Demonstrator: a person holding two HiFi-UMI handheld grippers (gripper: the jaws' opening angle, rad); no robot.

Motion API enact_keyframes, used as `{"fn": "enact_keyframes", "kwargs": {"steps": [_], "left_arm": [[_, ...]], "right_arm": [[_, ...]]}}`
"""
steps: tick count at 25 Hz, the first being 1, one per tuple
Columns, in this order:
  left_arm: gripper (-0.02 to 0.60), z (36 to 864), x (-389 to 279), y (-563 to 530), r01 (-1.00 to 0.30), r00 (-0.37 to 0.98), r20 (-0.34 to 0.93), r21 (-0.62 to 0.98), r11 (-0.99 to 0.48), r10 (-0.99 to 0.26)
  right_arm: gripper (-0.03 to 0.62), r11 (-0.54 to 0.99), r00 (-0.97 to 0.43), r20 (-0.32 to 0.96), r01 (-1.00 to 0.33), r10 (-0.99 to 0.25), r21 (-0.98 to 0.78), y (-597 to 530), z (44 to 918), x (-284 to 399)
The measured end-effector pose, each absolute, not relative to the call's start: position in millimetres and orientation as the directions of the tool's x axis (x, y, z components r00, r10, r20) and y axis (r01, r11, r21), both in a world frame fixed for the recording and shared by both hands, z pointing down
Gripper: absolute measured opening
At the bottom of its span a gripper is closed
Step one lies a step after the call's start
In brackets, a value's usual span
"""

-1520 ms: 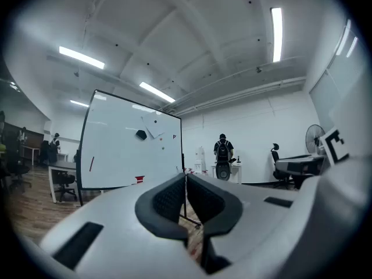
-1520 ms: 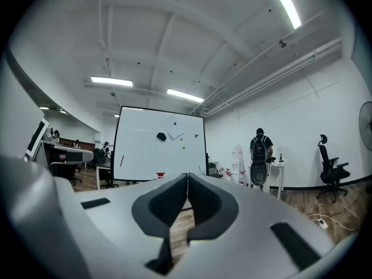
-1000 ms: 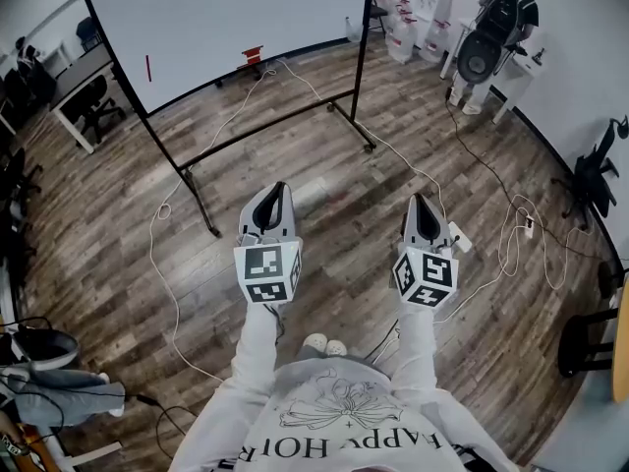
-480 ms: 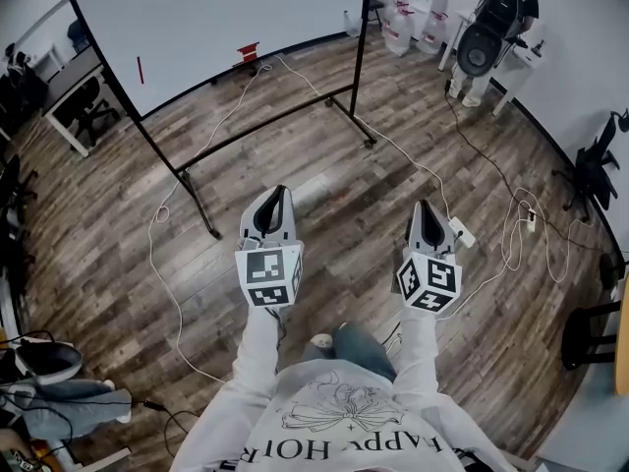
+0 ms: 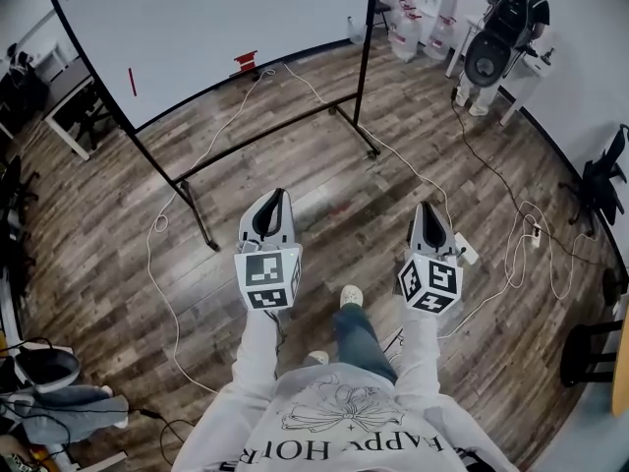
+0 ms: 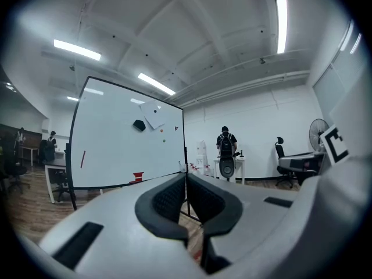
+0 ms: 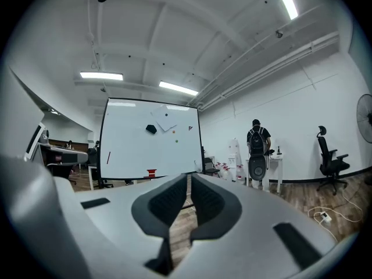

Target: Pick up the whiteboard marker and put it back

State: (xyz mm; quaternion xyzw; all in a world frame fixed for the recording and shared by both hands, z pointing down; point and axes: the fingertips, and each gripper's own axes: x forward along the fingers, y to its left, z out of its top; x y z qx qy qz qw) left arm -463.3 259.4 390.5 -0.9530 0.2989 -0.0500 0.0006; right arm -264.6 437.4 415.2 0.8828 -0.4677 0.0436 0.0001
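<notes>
Head view: slim red marker, seemingly, on glossy whiteboard.

Head view: camera up on the person's head, facing steeply down onto the wooden floor. The left gripper and right gripper are close beneath it, with the whiteboard far off at the top edge.

Left gripper view and right gripper view: each camera sits low behind its own jaws, facing level across the room, ceiling filling the upper half.

Shared by all three: the whiteboard and the person with a backpack near the far wall.
</notes>
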Motion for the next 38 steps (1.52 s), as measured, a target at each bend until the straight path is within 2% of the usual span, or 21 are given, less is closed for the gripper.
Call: {"fn": "enact_keyframes", "kwargs": {"steps": [12, 26, 38], "left_arm": [[0.011, 374, -299, 184, -0.636, 0.769, 0.066, -0.023, -0.771, -0.636], [0.011, 404, -186, 99, -0.657, 0.744, 0.136, -0.032, -0.754, -0.654], [0.011, 401, -44, -52, -0.621, 0.777, 0.111, -0.023, -0.783, -0.62]], "right_arm": [[0.005, -0.489, 0.487, 0.048, -0.872, -0.872, -0.037, 345, 399, -92], [0.005, -0.491, 0.483, 0.107, -0.868, -0.869, -0.072, 270, 434, 29], [0.005, -0.512, 0.507, 0.078, -0.857, -0.858, -0.057, 120, 424, 158]]}}
